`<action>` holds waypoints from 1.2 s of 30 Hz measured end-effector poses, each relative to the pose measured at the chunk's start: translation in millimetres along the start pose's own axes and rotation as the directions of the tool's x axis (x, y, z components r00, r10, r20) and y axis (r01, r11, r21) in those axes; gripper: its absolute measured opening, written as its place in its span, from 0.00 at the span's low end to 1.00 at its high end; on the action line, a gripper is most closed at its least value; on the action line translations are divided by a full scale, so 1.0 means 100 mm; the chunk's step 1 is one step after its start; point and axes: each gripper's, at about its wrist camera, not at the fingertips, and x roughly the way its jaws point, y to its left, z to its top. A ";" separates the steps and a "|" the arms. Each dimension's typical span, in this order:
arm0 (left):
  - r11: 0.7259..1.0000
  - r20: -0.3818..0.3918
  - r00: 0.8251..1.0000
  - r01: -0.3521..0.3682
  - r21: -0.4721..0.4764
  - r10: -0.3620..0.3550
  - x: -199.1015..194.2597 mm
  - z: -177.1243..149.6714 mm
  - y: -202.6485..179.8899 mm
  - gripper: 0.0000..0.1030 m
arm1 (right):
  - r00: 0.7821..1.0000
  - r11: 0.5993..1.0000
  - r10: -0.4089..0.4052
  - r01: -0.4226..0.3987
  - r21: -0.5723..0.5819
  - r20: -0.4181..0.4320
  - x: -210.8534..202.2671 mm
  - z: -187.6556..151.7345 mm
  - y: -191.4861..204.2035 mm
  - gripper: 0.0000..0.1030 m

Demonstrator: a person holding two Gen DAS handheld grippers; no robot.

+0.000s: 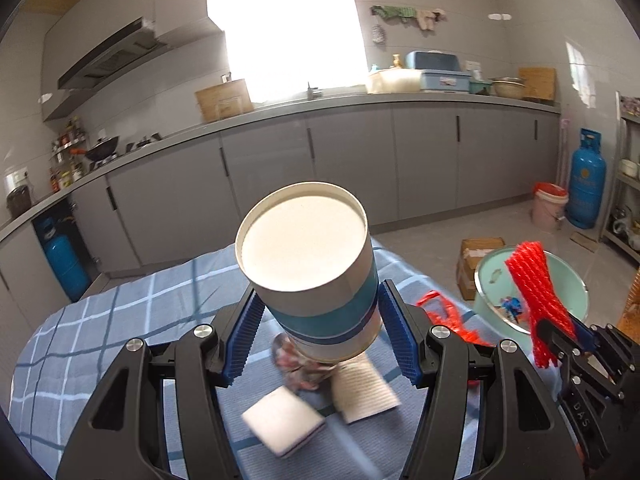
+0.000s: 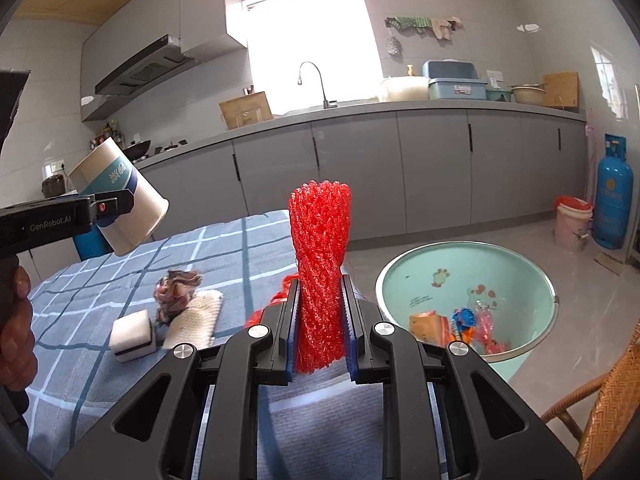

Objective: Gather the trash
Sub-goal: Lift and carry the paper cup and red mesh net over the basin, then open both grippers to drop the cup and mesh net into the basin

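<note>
Clearly, a paper cup [image 1: 308, 272] is clamped between the blue ribbed pads of the left tool [image 1: 318, 336], its white base turned toward the camera and its blue-banded wall pressed on both sides. In the right wrist view the same cup [image 2: 120, 200] is seen lifted above the counter [image 2: 224, 248], which is covered by a blue checked cloth, and a hand [image 2: 16, 320] is seen on the left tool's handle. A bundle of red plastic mesh netting [image 2: 320, 276] is gripped upright by the right tool [image 2: 320, 324], whose jaws are narrowed tightly onto it; the bundle rises well above the fingertips. On the cloth a white sponge block [image 2: 134, 334], a beige ribbed cloth [image 2: 196, 320] and a crumpled wrapper [image 2: 176, 288] are left lying close together, the wrapper touching the ribbed cloth. A mint-green basin [image 2: 466, 264] is placed on the floor just beside the counter, to the right, and several colourful scraps [image 2: 464, 328] are held in its bottom.
</note>
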 end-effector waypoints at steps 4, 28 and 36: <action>0.997 0.001 0.998 0.070 0.019 -0.070 0.08 0.10 -0.24 0.57 | 0.999 0.999 -0.045 0.045 0.016 -0.007 0.03 0.11 -0.20 0.19; 0.946 -0.058 0.949 0.315 0.077 -0.311 0.74 0.44 -1.50 0.58 | 0.974 0.978 -0.204 0.207 0.023 -0.094 0.51 0.36 -1.19 0.21; 0.937 -0.094 0.940 0.337 0.094 -0.329 0.95 0.40 -1.73 0.58 | 0.966 0.972 -0.225 0.231 0.037 -0.125 0.64 0.27 -1.42 0.21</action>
